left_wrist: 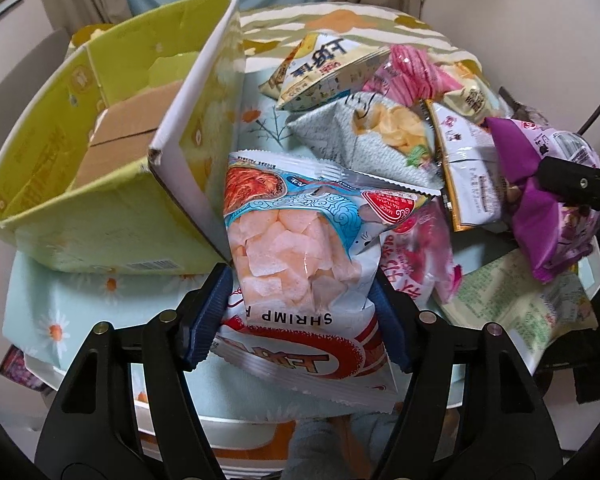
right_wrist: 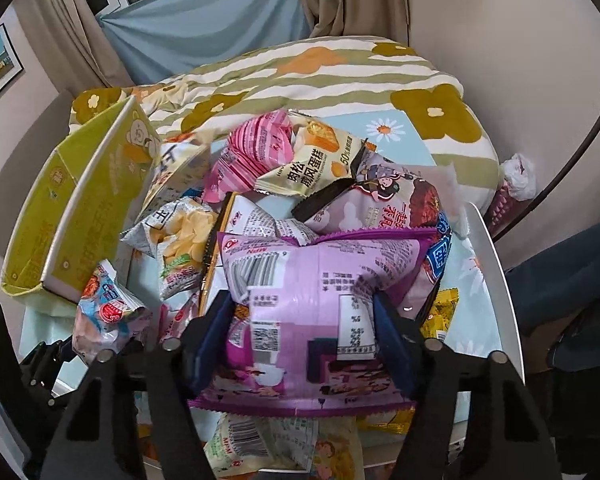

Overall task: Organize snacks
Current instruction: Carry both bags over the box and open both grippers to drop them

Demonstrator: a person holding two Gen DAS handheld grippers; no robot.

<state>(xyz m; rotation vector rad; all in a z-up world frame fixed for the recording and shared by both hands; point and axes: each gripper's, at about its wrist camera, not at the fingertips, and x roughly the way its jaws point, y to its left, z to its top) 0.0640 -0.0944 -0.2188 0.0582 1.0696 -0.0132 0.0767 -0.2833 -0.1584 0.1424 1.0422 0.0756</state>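
Both grippers are gripping snack bags above the cluttered surface.
The left gripper is pinching a bag reading "SHRIMP", hanging just right of the yellow-green carton; the right gripper is squeezing a purple bag, barcode side up, over the pile, where a cream packet is showing "50%" and Chinese writing.

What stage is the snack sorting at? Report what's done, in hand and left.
Done: little that shows; the yellow-green box looks empty in the part visible, with only its cardboard flaps showing. In hand: the left gripper is shut on the shrimp chips bag, close beside the box, and the right gripper is shut on the purple packet. Left: the heap of packets, such as the pink bag, remains on the table.
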